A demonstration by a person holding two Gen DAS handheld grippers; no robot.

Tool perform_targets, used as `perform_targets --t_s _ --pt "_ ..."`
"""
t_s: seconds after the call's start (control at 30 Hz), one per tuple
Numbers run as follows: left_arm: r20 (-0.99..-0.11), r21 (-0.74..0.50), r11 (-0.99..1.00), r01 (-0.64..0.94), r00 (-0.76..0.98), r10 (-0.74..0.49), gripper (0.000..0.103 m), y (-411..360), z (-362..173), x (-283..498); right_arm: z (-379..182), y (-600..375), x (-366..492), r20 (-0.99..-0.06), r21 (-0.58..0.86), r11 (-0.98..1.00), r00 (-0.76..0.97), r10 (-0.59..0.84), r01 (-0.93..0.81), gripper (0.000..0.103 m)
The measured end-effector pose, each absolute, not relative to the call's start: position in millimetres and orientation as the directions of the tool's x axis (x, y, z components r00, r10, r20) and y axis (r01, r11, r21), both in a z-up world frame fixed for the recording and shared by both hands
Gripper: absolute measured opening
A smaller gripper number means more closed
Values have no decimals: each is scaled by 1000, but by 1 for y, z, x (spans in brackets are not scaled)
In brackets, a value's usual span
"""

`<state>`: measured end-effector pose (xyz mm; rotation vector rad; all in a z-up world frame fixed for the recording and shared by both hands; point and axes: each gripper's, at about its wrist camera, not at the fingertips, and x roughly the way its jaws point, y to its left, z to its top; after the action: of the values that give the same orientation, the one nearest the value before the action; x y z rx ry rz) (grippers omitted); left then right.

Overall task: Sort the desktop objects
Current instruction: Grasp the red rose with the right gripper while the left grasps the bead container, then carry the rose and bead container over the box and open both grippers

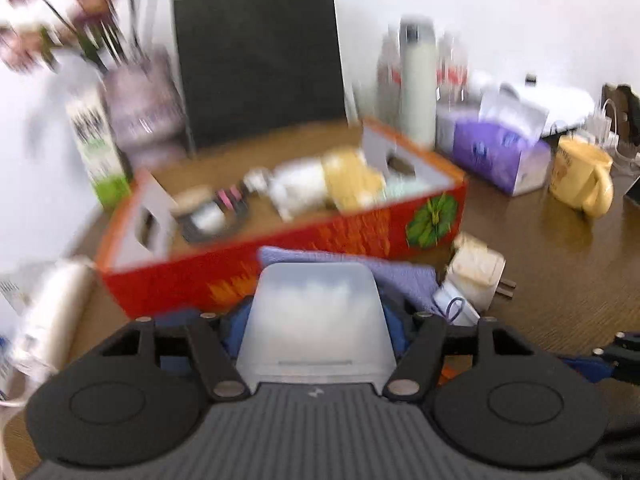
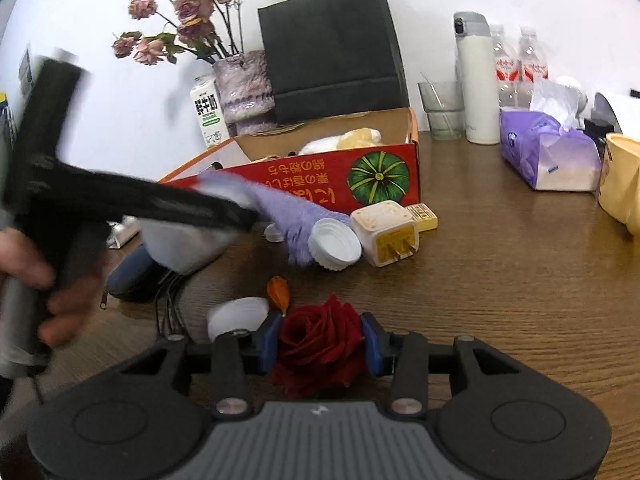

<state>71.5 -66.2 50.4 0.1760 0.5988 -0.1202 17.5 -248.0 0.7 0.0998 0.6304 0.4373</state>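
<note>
Where blue pads pinch, velvety red rose (image 2: 320, 346) in right tongs (image 2: 322, 346).

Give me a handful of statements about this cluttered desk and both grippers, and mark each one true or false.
1. The right gripper has its jaws closed on a dark red rose bloom. True.
2. The red cardboard box with the pumpkin picture is empty. False: it holds several items.
3. The left gripper has a translucent white plastic container between its jaws. True.
4. The white insulated flask lies on its side. False: it stands upright.
</note>
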Motion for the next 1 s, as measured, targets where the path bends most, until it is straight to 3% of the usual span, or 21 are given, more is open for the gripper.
perform_targets --t_s 0.27,0.47,0.6,1.0 --pt "-594 -57 997 -48 804 5 66 0 60 -6 2 -251 14 -531 222 912 742 409 -344 38" --pt "-596 -76 995 -57 803 0 66 15 54 -61 8 -246 -6 -528 178 940 778 342 -292 36" --pt "-618 -81 996 -42 786 -17 66 9 40 -86 18 -239 -43 -496 243 901 753 434 -359 36" --pt "-574 -102 995 -6 817 -54 66 -4 49 -94 40 -221 -81 -482 235 876 732 482 -422 36"
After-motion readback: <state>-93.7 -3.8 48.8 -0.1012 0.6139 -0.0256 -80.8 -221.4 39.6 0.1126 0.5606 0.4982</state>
